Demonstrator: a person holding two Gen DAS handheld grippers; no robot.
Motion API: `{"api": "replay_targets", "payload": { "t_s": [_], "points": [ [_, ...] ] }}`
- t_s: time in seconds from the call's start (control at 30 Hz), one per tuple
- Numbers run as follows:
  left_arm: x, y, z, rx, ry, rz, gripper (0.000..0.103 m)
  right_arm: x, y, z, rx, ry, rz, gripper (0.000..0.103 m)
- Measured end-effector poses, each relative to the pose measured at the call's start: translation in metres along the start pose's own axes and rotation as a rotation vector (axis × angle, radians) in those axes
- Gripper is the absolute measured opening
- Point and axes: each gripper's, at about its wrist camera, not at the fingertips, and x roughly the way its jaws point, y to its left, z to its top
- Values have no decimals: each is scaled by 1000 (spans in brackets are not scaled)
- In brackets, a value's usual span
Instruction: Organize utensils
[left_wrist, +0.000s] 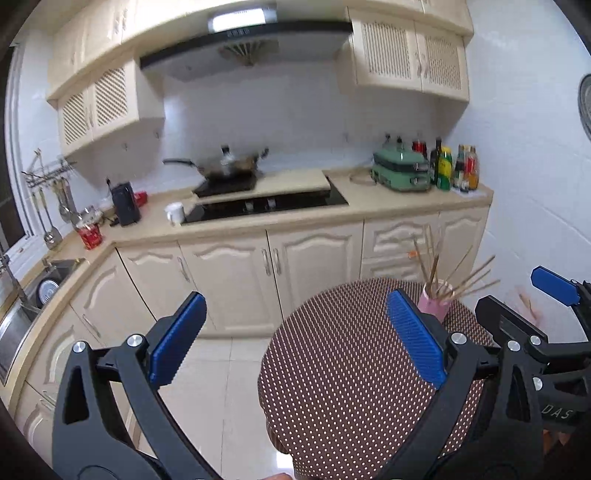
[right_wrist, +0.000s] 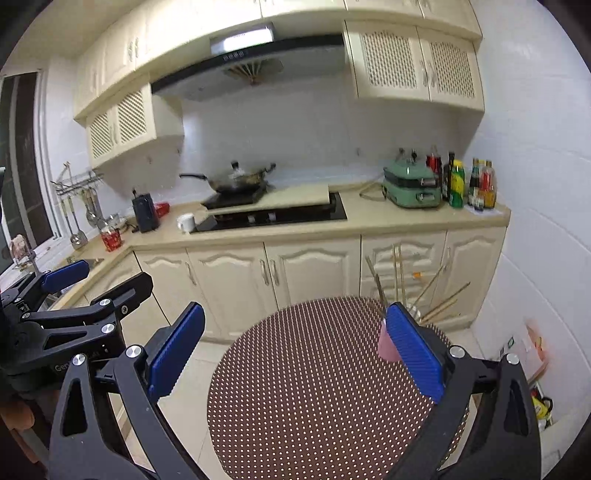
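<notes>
- The left tongs (left_wrist: 295, 339) are gaping wide and holding nothing; the right tongs (right_wrist: 295, 339) are doing the same.
- The pink cup (left_wrist: 436, 301) is standing ahead and to the right of both tongs, on the far right part of the dotted table (right_wrist: 314, 369) — just behind the right tongs' right pad.
- The chopsticks (left_wrist: 465, 277) are fanning up and rightward from it.
- The right tongs are looking nearer — my judgement.

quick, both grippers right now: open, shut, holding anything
Left gripper: open, holding nothing.
Right gripper: open, holding nothing.
</notes>
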Motion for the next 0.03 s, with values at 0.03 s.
{"api": "replay_targets", "payload": {
  "t_s": [0.03],
  "points": [
    [11,0,-2,4,25,-8,96,9,-1,-2,6,18,-9,95]
  ]
}}
